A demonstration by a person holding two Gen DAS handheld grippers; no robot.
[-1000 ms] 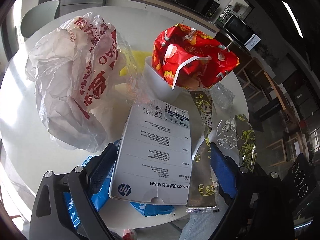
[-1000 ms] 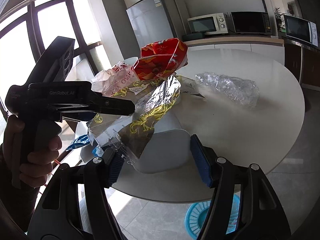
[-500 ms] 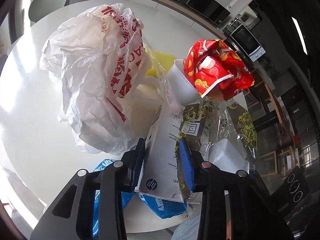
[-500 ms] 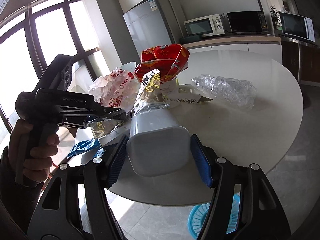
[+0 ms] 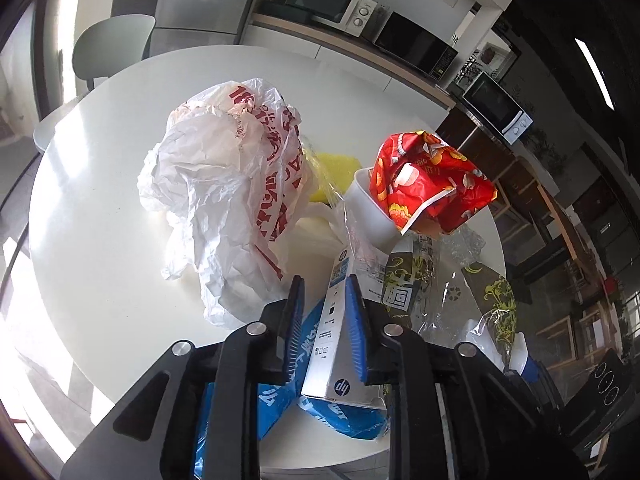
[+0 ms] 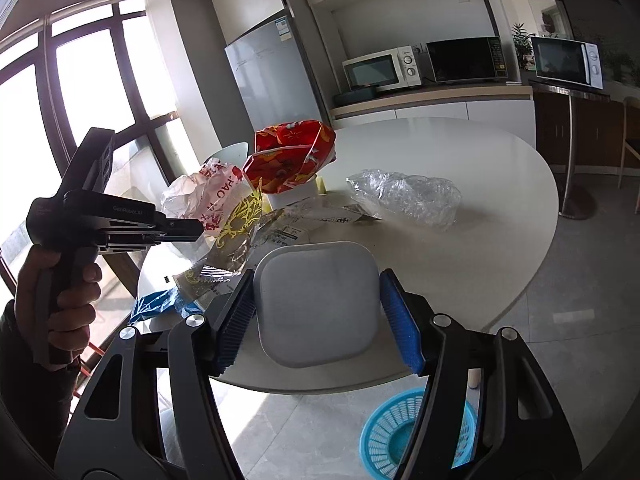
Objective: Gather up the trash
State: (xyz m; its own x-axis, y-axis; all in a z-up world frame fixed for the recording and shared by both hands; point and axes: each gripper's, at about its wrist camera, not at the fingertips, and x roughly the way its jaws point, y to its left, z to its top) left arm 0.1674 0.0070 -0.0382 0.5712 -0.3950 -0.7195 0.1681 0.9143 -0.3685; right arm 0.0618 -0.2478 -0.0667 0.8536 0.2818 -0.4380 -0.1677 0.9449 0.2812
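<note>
Trash is lying heaped on the bench (image 5: 100,240). Left gripper (image 5: 324,328) fingers are opening around a white box (image 5: 334,344). Right gripper (image 6: 318,320) fingers are gripping a white tub (image 6: 316,304).

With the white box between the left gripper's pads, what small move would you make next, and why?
Probably close the left gripper again: its jaws are opening, and the white box stands on edge, touching only one pad, so it may tip back onto the blue wrapper.

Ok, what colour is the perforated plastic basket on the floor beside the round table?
Light blue basket, seen best in the right wrist view.
</note>
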